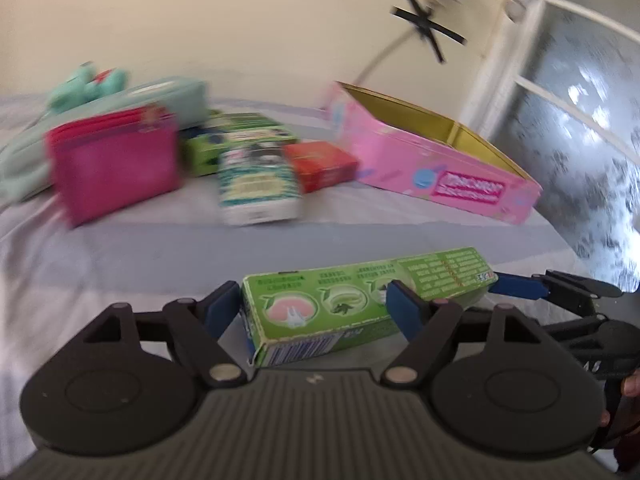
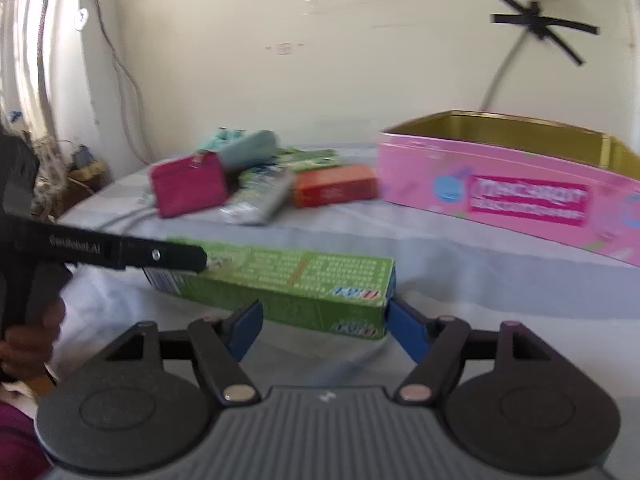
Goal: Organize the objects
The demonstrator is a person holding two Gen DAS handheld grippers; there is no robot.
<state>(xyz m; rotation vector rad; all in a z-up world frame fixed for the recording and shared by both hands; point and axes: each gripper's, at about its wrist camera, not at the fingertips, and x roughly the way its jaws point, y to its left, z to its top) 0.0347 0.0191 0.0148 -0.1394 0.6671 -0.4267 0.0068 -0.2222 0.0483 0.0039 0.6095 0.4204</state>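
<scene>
A long green toothpaste box (image 1: 360, 304) lies on the grey sheet, also in the right wrist view (image 2: 288, 284). My left gripper (image 1: 314, 308) is open, its blue pads either side of the box's near end. My right gripper (image 2: 324, 326) is open around the box's other end; its fingers (image 1: 520, 286) show at the right of the left wrist view. An open pink tin (image 1: 440, 168) with a gold inside stands beyond, seen also in the right wrist view (image 2: 520, 196).
A pile sits at the back: a magenta pouch (image 1: 116, 168), a mint pouch (image 1: 168, 96), a green box (image 1: 240, 136), a white-teal packet (image 1: 256, 184) and a red box (image 1: 320, 164). The bed edge drops off at the right. A wall stands behind.
</scene>
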